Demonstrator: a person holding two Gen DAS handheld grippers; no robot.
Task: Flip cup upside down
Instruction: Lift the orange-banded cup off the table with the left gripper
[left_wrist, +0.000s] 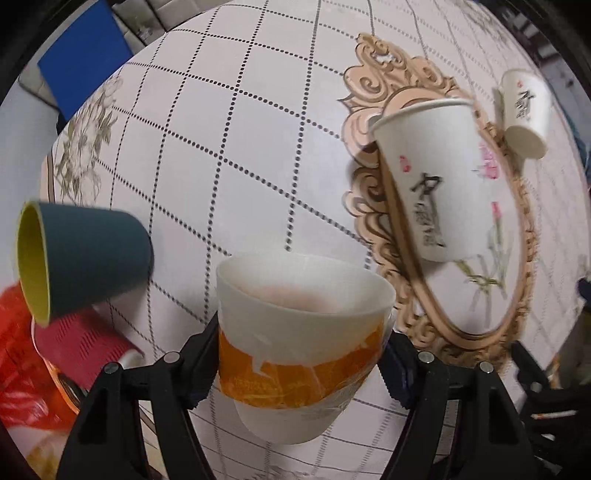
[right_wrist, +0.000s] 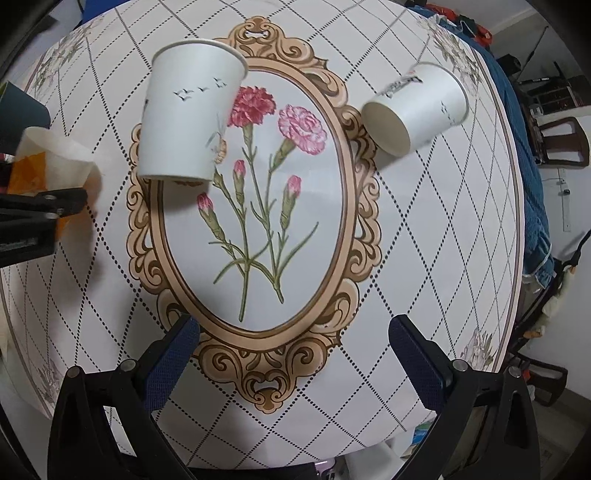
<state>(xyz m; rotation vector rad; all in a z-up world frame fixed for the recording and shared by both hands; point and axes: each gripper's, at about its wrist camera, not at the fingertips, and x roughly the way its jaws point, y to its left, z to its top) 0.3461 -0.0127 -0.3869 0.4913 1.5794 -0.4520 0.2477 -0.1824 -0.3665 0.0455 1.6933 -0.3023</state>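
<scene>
While our left gripper pinches the orange-banded cup, our right gripper hangs spread over the flowered tablecloth, with paper cups near.

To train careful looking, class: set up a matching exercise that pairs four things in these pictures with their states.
Things:
1. orange-banded cup
2. tall paper cup
3. far paper cup
4. right gripper

States:
A. lying on its side
B. open, holding nothing
C. clamped between the left gripper's fingers
D. standing on the oval frame's edge

Pairs: 1-C, 2-D, 3-A, 4-B
</scene>
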